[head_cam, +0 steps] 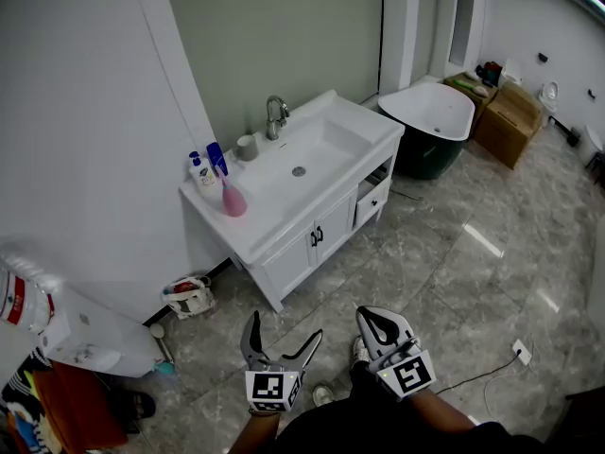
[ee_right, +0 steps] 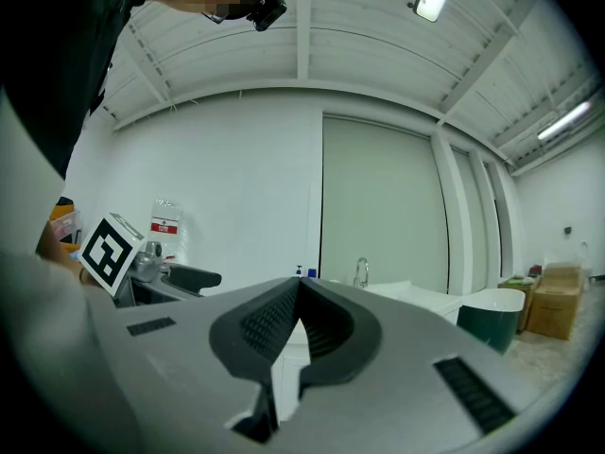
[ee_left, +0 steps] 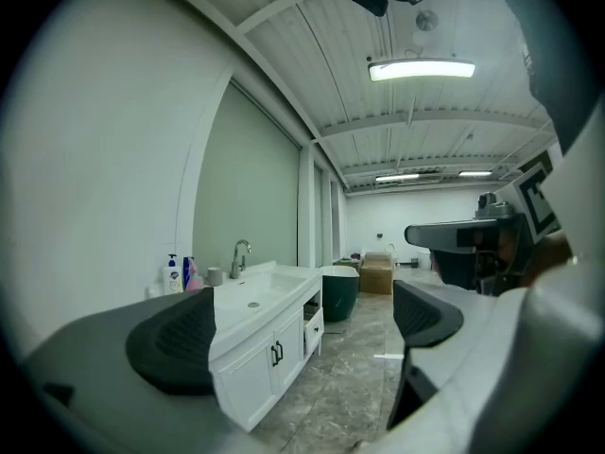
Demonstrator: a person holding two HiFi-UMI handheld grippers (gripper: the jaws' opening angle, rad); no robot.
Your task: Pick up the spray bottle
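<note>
Head view: left gripper wide open, right gripper closed, both empty; clustered bottles risk wrong pick, toppling.

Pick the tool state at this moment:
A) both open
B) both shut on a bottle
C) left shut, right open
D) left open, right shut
D: in the left gripper view the left tool has its jaws wide apart with nothing between them, while in the right gripper view the right tool has its jaw tips together and holds nothing.
</note>
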